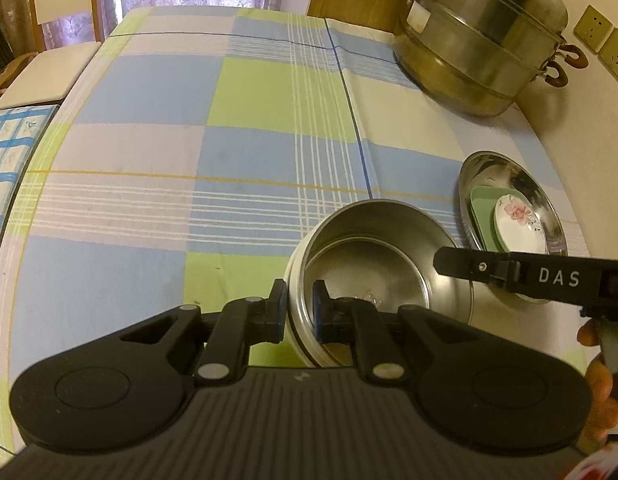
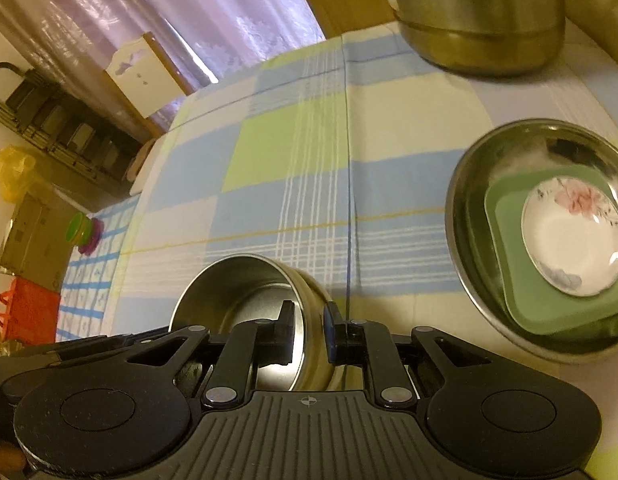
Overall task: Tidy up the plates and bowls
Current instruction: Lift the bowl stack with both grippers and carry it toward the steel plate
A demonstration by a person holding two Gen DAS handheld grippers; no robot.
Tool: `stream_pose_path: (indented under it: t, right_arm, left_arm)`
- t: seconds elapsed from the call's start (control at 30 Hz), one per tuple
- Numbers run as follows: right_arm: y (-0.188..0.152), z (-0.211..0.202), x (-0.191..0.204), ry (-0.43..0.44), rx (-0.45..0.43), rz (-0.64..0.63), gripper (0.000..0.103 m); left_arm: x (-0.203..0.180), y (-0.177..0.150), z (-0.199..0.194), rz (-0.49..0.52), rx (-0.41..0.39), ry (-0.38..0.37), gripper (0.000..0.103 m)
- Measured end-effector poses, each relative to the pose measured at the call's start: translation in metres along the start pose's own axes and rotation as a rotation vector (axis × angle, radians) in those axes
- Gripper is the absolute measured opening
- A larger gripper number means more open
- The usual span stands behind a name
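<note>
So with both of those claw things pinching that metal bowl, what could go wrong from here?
1. The left gripper and right gripper each pinch only the thin rim of the steel bowl, at opposite sides; smooth metal could slip out.
2. The bowl looks tilted, so one hand lifting faster might twist it loose.
3. The wide steel dish close by already holds a green plate and a flowered saucer; a careless swing could knock them.
</note>
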State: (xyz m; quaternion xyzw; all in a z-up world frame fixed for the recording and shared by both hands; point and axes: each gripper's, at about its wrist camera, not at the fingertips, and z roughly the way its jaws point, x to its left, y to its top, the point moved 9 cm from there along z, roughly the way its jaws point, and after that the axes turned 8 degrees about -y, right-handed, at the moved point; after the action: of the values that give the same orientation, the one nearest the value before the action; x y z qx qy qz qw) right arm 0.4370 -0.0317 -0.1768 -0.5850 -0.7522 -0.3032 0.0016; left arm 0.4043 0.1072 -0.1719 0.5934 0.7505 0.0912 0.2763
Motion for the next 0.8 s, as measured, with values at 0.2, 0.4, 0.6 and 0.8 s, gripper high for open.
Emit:
stream_pose_path:
  t: [0.2, 0.4, 0.6, 0.8]
  right_arm:
    - [-0.003, 0.001, -0.006, 0.021, -0.005, 0.055, 0.013]
    - [0.001, 0.005, -0.017, 0.041, 0.053, 0.154, 0.013]
    - [0.0, 0.003, -0.008, 0.004, 0.028, 0.081, 0.014]
    - [-0.002, 0.001, 0.0, -0.027, 0.007, -0.006, 0.014]
  left_arm:
    - [-0.003, -0.001, 0.0, 0.025, -0.002, 0.014, 0.01]
    - [-0.005, 0.002, -0.001, 0.033, -0.011, 0.011, 0.011]
    - [-0.005, 0.001, 0.0, 0.035, -0.011, 0.017, 0.011]
    - [-0.005, -0.002, 0.003, 0.036, 0.005, 0.021, 0.011]
